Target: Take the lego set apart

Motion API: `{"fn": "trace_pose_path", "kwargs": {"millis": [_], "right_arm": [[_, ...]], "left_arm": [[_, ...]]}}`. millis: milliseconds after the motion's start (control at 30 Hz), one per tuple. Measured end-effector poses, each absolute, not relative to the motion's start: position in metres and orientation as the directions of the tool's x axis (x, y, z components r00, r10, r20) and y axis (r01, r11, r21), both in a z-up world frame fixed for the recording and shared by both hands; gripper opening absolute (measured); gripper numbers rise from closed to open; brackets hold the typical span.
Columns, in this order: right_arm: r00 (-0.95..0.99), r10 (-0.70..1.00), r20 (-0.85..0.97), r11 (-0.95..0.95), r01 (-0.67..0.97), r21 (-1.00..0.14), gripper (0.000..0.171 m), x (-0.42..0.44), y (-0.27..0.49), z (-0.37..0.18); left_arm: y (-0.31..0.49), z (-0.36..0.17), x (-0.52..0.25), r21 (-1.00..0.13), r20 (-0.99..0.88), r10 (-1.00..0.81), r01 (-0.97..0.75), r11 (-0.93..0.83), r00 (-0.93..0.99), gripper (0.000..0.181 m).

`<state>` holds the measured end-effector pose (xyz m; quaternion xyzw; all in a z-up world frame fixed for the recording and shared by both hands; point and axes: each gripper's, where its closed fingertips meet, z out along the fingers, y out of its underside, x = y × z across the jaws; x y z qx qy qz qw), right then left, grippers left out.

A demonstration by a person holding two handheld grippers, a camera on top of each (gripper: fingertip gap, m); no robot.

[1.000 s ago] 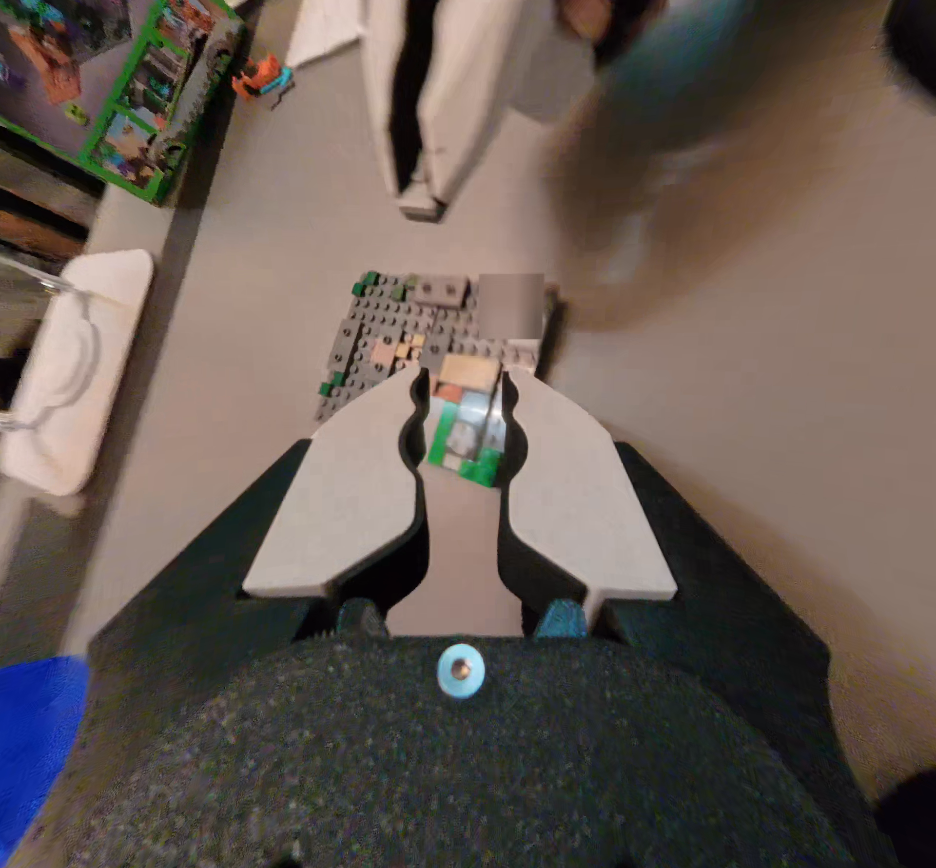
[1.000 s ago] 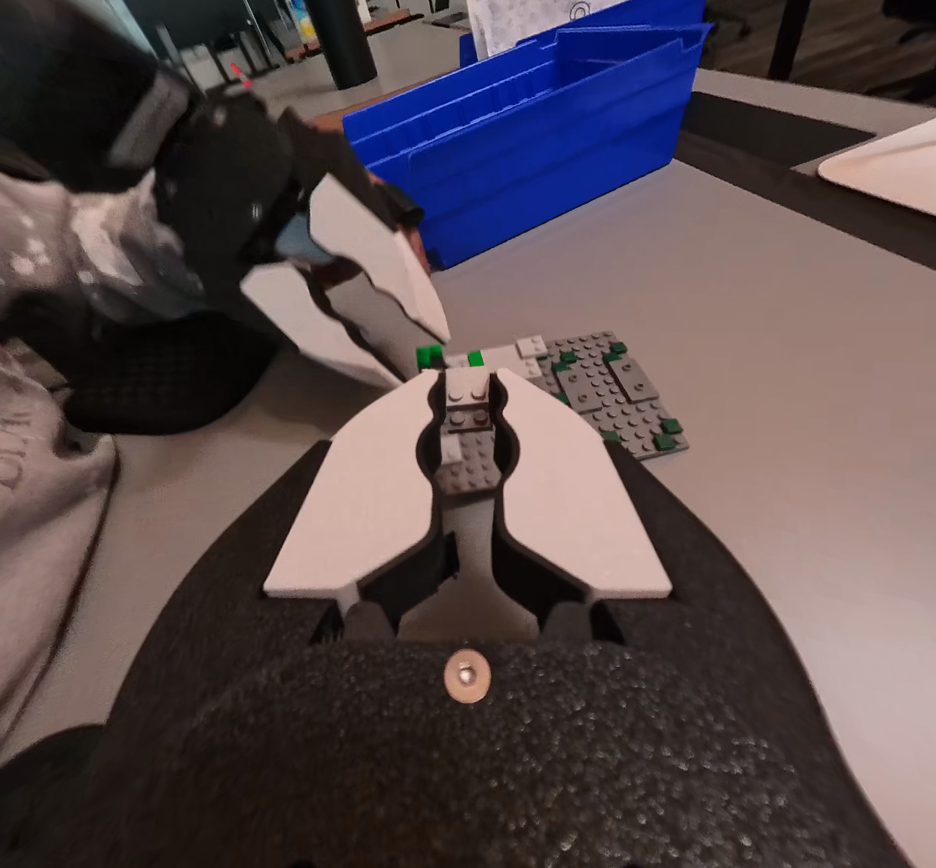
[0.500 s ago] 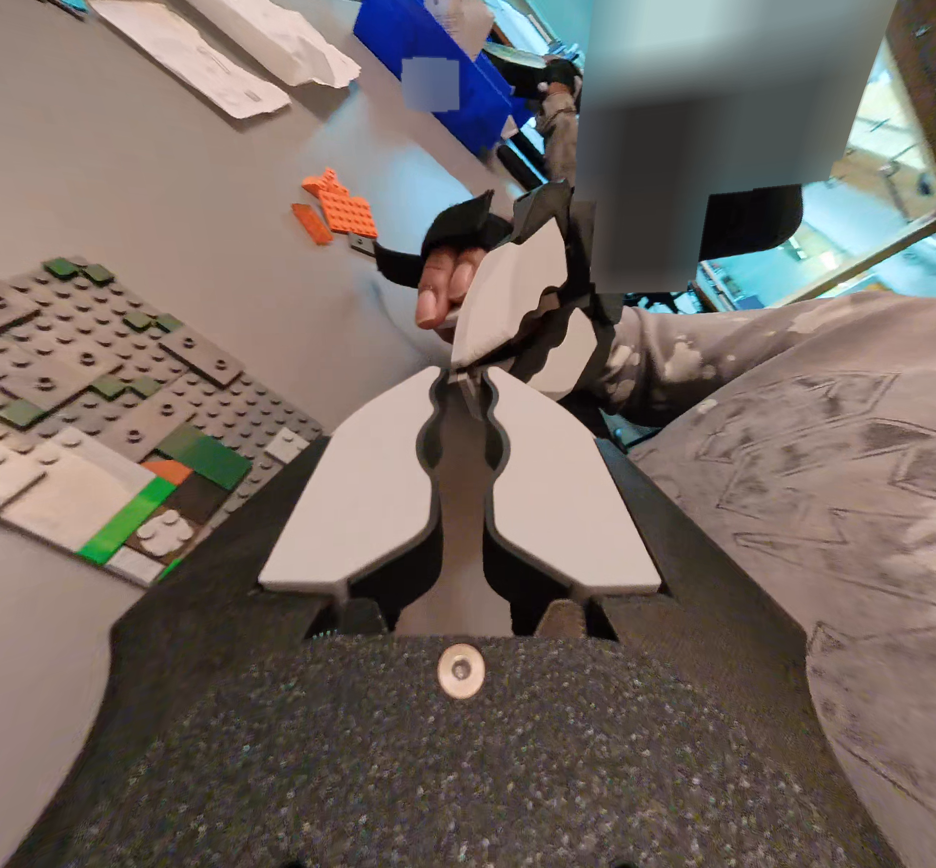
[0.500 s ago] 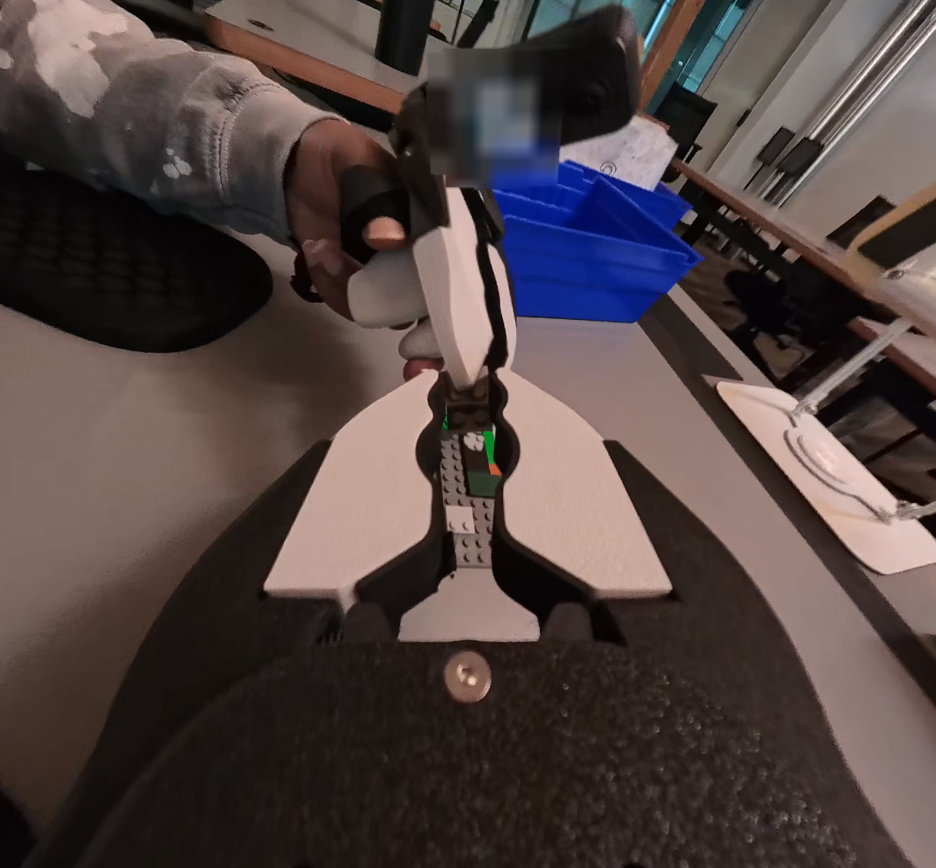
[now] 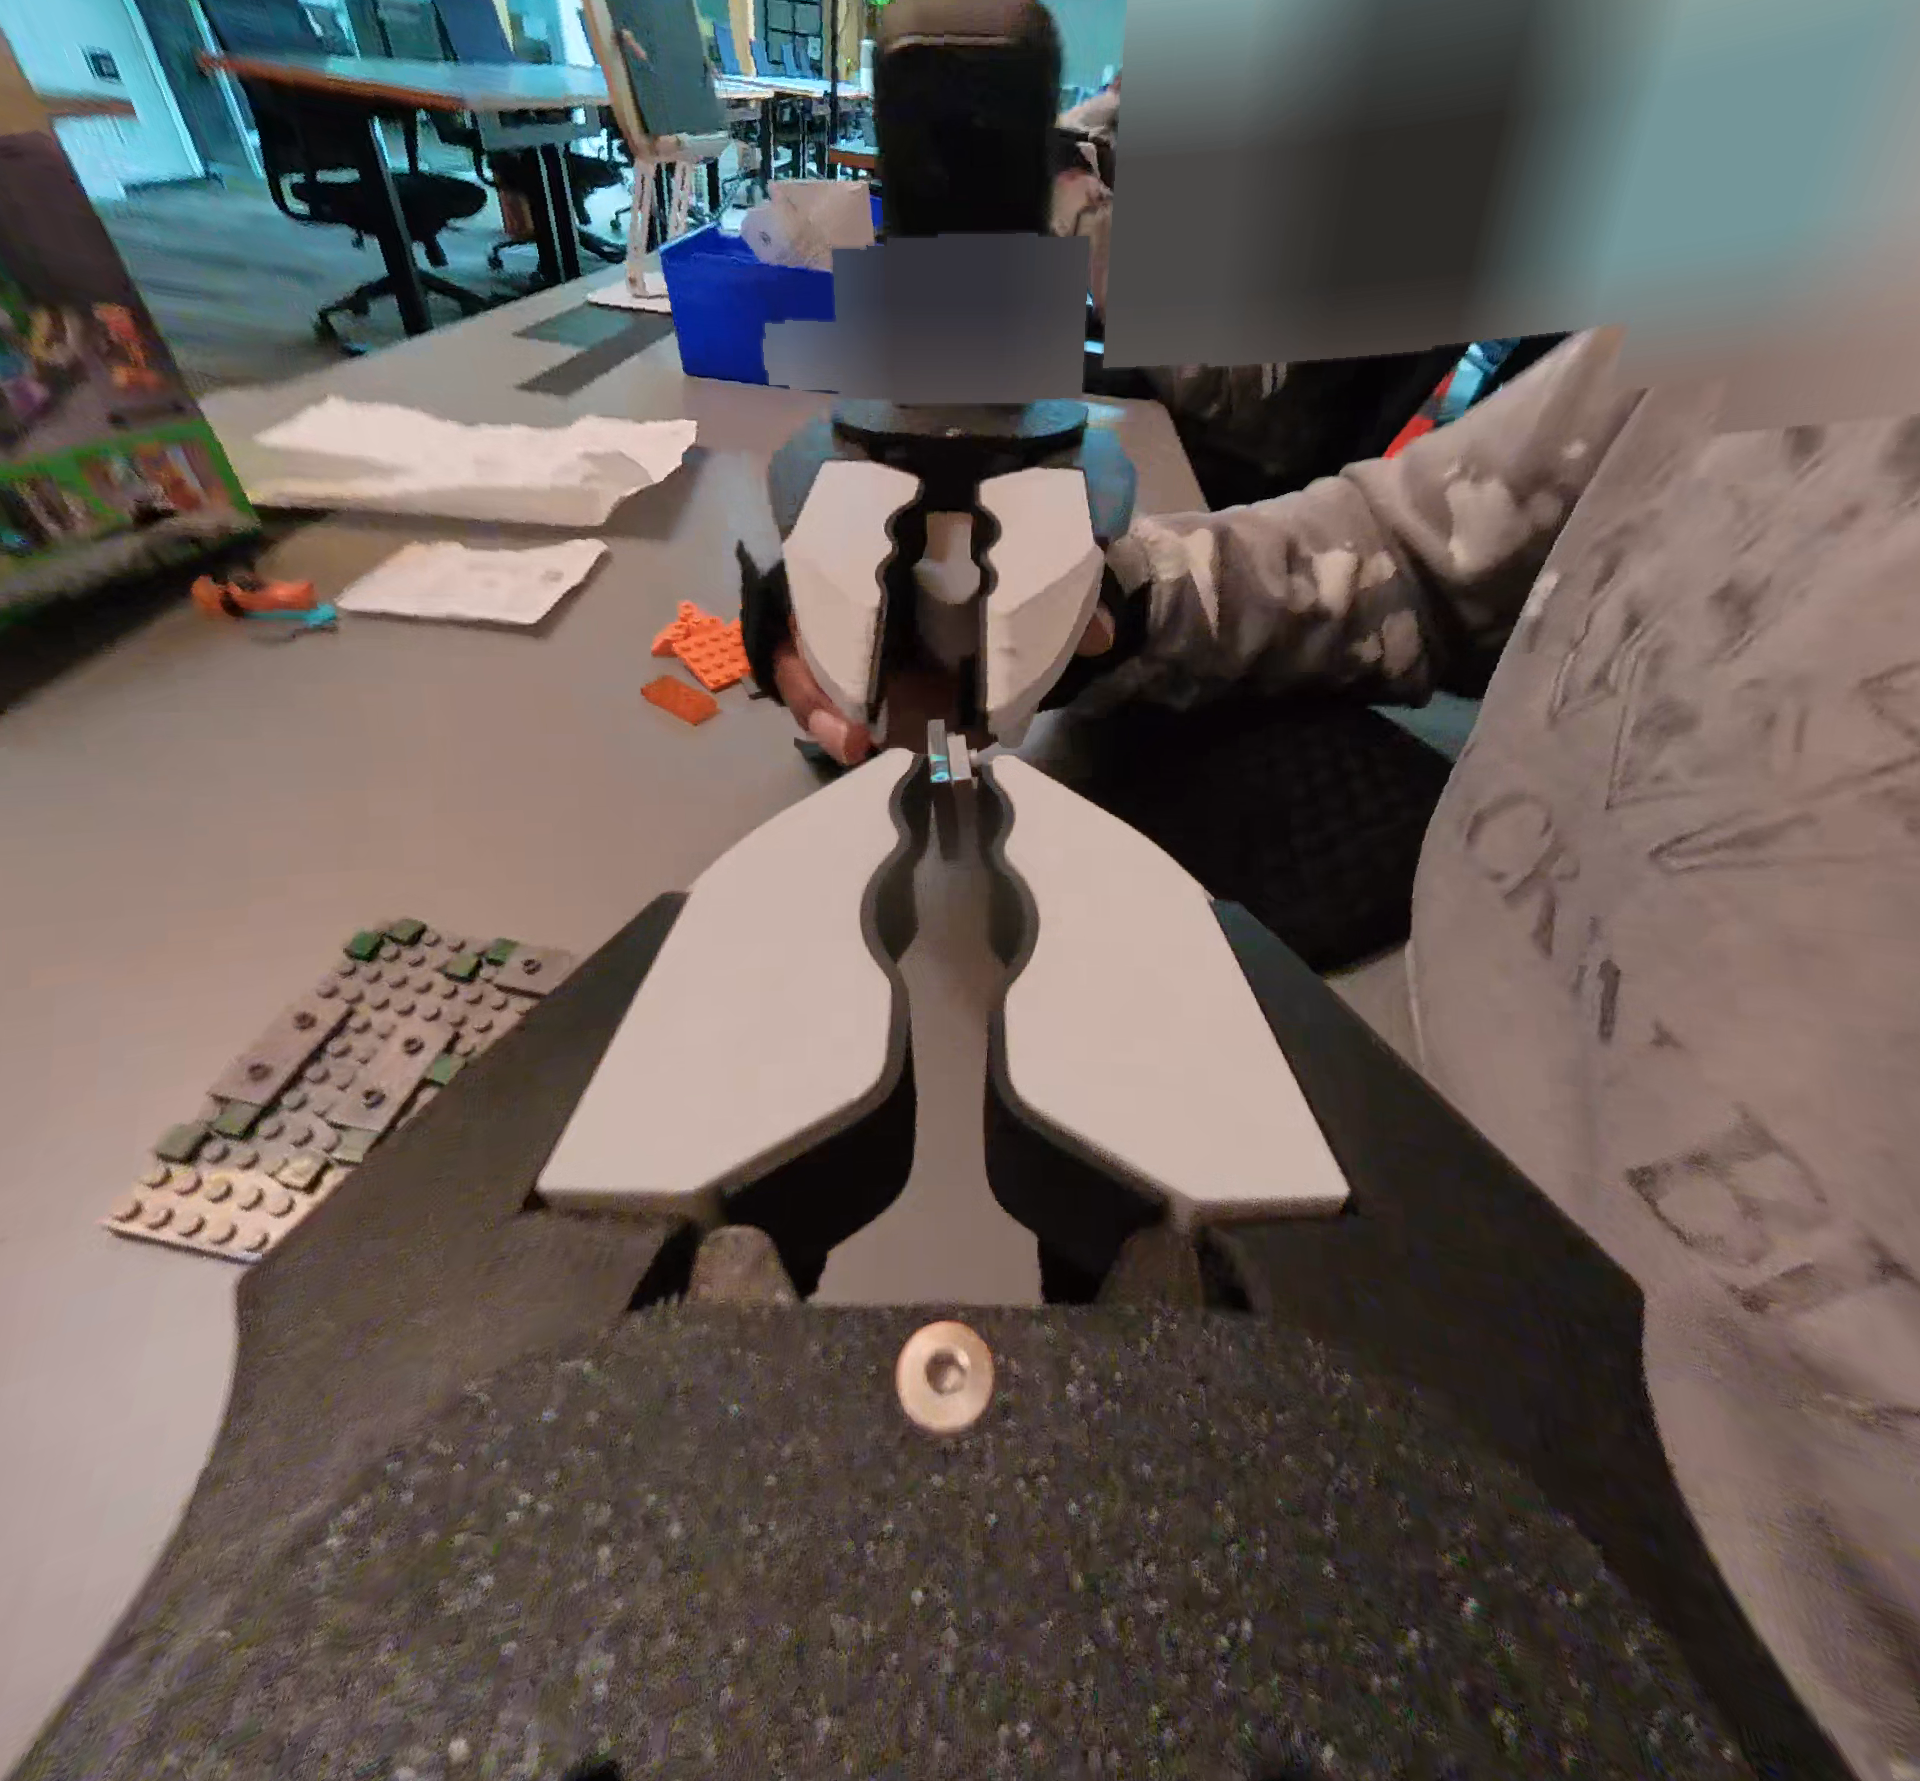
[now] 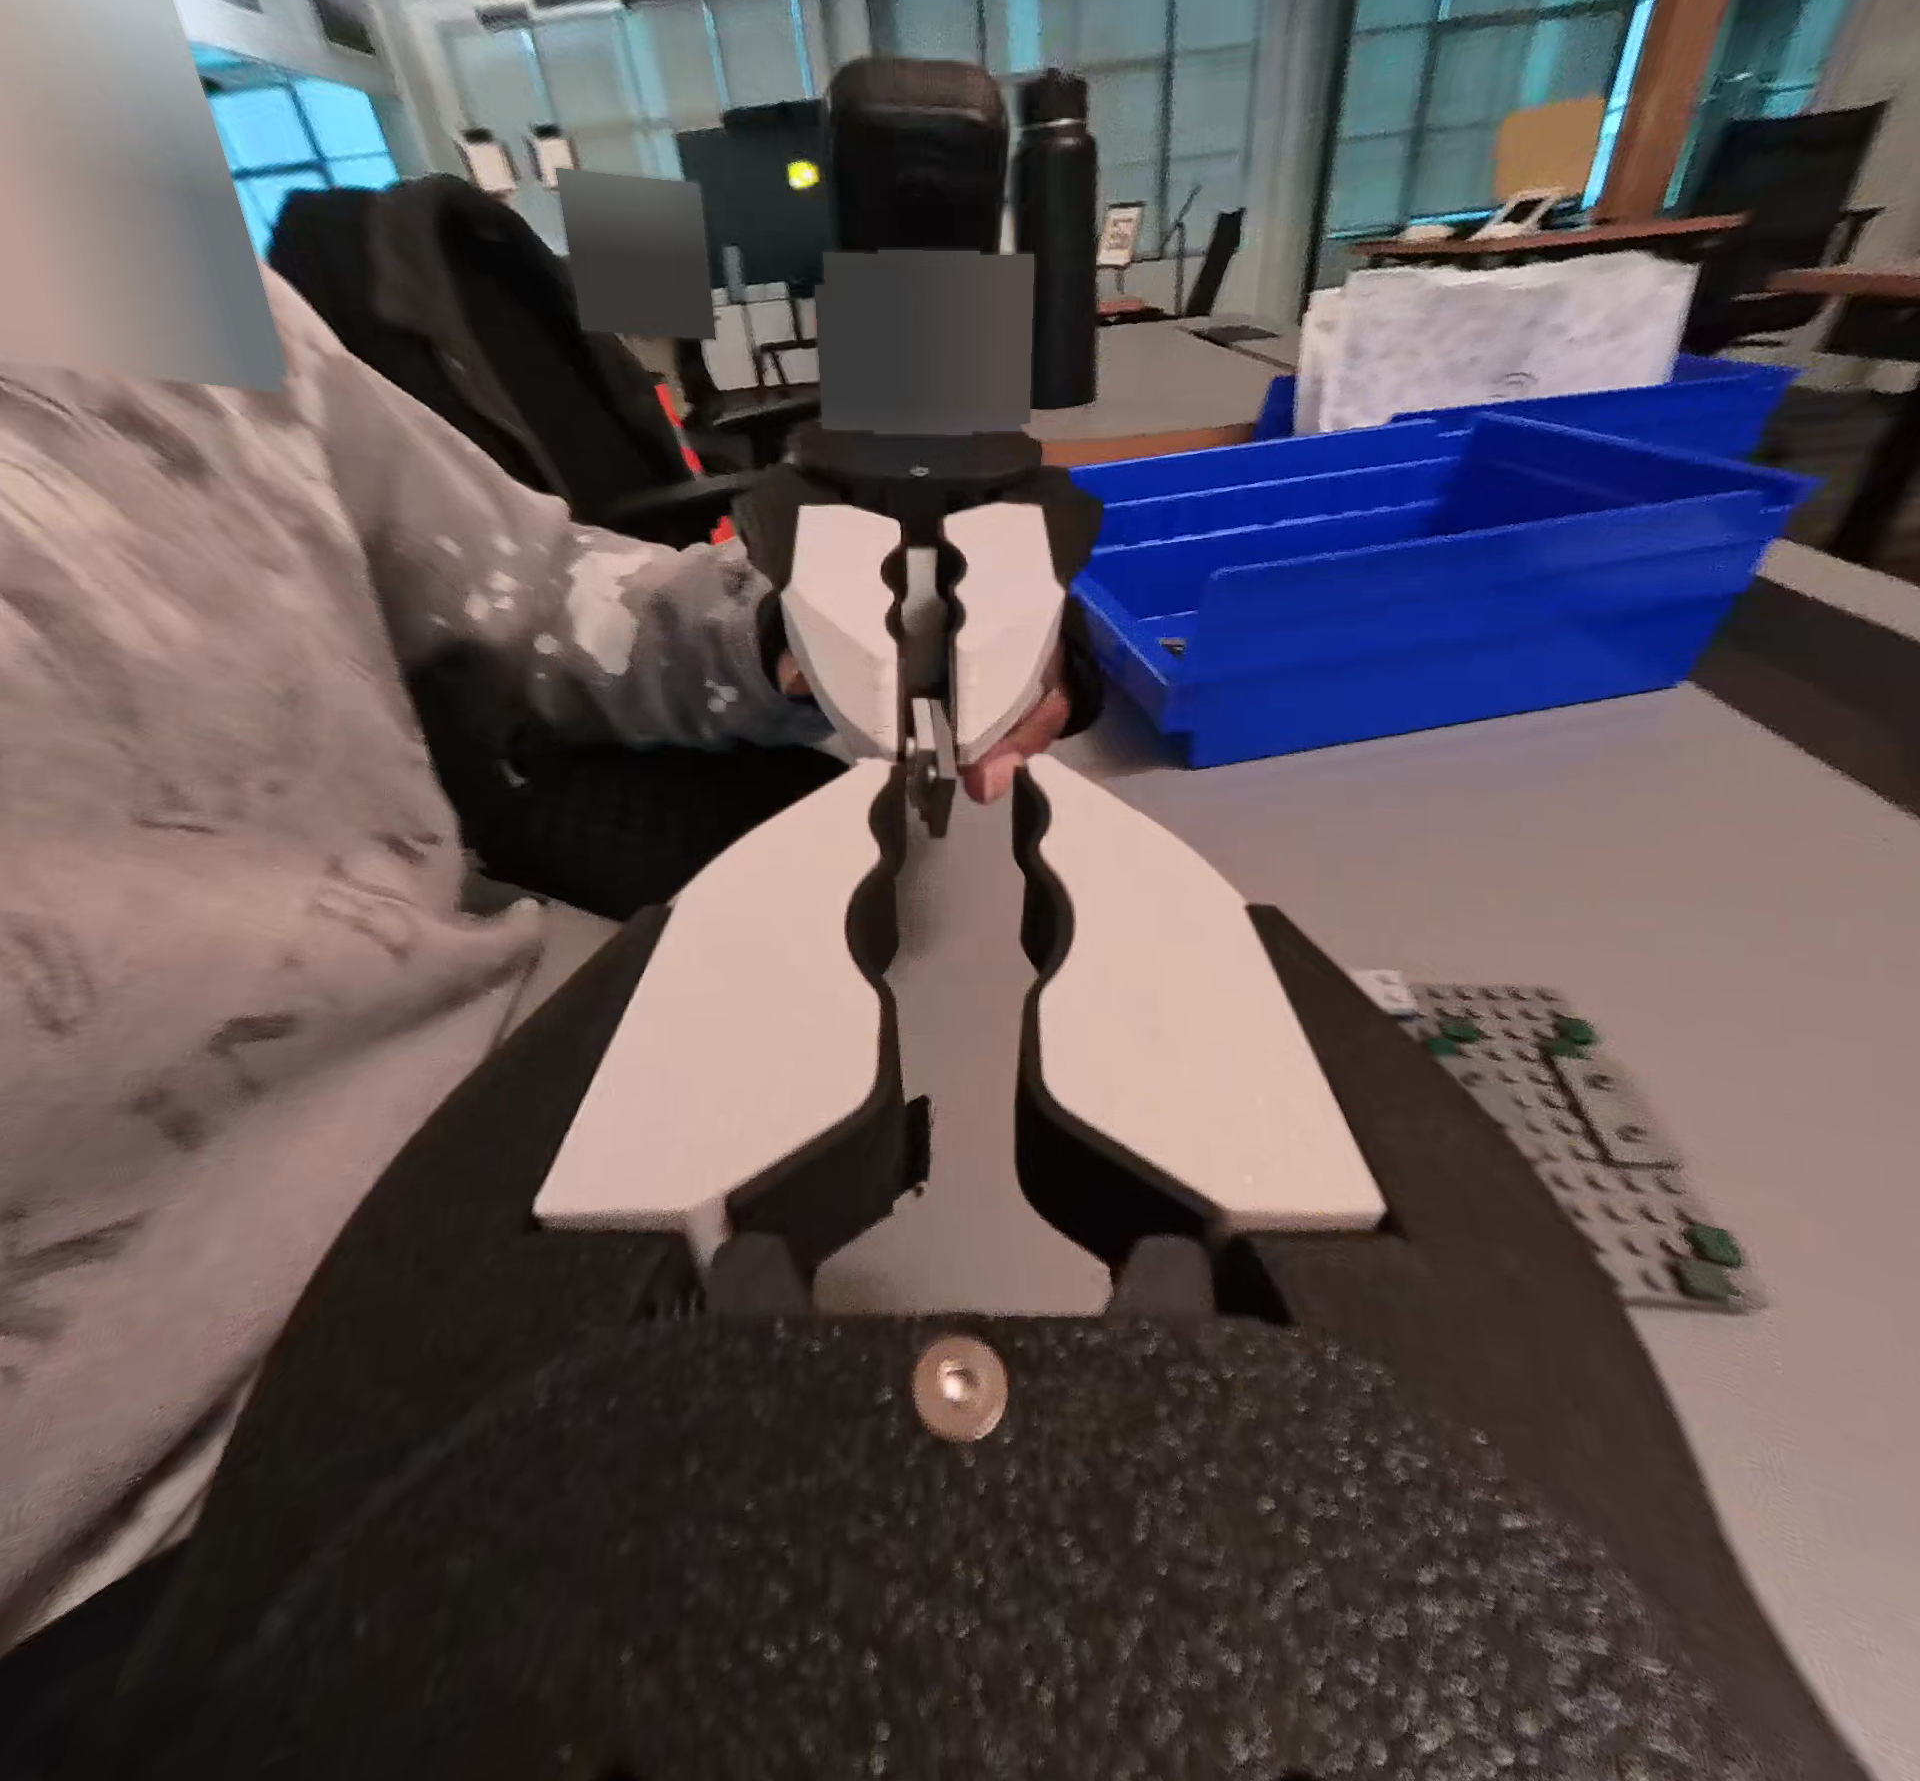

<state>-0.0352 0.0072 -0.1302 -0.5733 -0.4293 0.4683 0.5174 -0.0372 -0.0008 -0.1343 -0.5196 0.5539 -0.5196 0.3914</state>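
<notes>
Separation in mid-air is our step: both grippers pinch one small plate stack, facing tip to tip above the table. Left gripper is nearly closed on it; right gripper looks wider, so we cannot confirm its grip. Next we twist apart. Baseplate lies below.

- A blue bin sits on the grey counter, with white paper standing behind it.
- Crumpled white paper and a printed sheet lie flat.
- A tall black bottle, probably a flask.
- Black office chairs farther back.
</notes>
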Motion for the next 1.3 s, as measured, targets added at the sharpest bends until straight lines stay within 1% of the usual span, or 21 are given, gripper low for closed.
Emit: {"fn": "trace_pose_path", "kwargs": {"millis": [67, 100, 133, 233, 333, 367, 433, 533, 600, 700, 767, 833, 967, 1067, 1300], "right_arm": [[0.157, 0.982, -0.101, -0.108, 0.036, -0.994, 0.018, -0.042, 0.001, -0.136], [0.146, 0.985, -0.096, -0.104, 0.044, -0.994, 0.015, -0.045, -0.001, -0.138], [0.131, 0.987, -0.090, -0.097, 0.045, -0.994, 0.007, -0.046, -0.004, -0.139], [0.102, 0.990, -0.102, -0.107, 0.045, -0.993, 0.005, -0.046, -0.007, -0.141], [0.189, 0.977, -0.100, -0.109, 0.036, -0.993, 0.005, -0.043, 0.006, -0.141], [0.233, 0.967, -0.103, -0.111, 0.023, -0.994, 0.005, -0.040, 0.013, -0.139], [0.335, 0.940, -0.069, -0.083, 0.028, -0.996, 0.005, -0.034, 0.027, -0.138], [0.434, 0.899, 0.057, 0.021, 0.088, -0.996, 0.005, -0.032, 0.034, -0.139], [0.460, 0.874, 0.159, 0.105, 0.142, -0.984, 0.005, -0.035, 0.032, -0.139], [0.489, 0.817, 0.306, 0.215, 0.234, -0.948, 0.005, -0.035, 0.032, -0.139], [0.502, 0.783, 0.366, 0.261, 0.269, -0.927, 0.005, -0.034, 0.033, -0.138], [0.510, 0.763, 0.397, 0.285, 0.286, -0.915, 0.005, -0.033, 0.034, -0.137], [0.507, 0.733, 0.453, 0.322, 0.327, -0.888, 0.005, -0.034, 0.034, -0.139], [0.491, 0.737, 0.464, 0.336, 0.330, -0.882, 0.005, -0.035, 0.032, -0.139], [0.442, 0.688, 0.575, 0.426, 0.395, -0.814, 0.005, -0.037, 0.026, -0.139]], "left_arm": [[-0.006, -0.133, -0.037, -0.987, 0.070, -0.983, -0.153, -0.044, -0.171, 0.008], [-0.008, -0.134, -0.037, -0.987, 0.058, -0.982, -0.155, -0.030, -0.178, 0.008], [-0.009, -0.136, -0.037, -0.987, 0.044, -0.982, -0.163, -0.014, -0.183, 0.008], [-0.012, -0.138, -0.038, -0.989, 0.037, -0.979, -0.150, -0.007, -0.200, 0.008], [0.004, -0.141, -0.039, -0.986, 0.000, -0.993, -0.164, 0.019, -0.114, 0.013], [0.010, -0.142, -0.040, -0.985, -0.013, -0.997, -0.170, 0.026, -0.078, 0.016], [0.021, -0.145, -0.041, -0.983, -0.005, -1.000, -0.184, 0.005, -0.002, 0.017], [0.030, -0.151, -0.037, -0.975, 0.118, -0.991, -0.182, -0.127, 0.061, 0.019], [0.030, -0.150, -0.034, -0.945, 0.291, -0.956, -0.144, -0.293, 0.037, 0.022], [0.035, -0.142, -0.034, -0.836, 0.547, -0.836, -0.070, -0.544, -0.043, 0.020], [0.037, -0.139, -0.035, -0.755, 0.655, -0.751, -0.048, -0.653, -0.085, 0.020], [0.035, -0.139, -0.032, -0.707, 0.705, -0.700, -0.041, -0.706, -0.115, 0.020], [0.027, -0.135, -0.028, -0.672, 0.735, -0.657, -0.055, -0.738, -0.166, 0.025], [0.027, -0.137, -0.029, -0.644, 0.760, -0.628, -0.064, -0.762, -0.167, 0.017], [0.022, -0.136, -0.031, -0.564, 0.814, -0.539, -0.070, -0.823, -0.216, 0.016]]}}
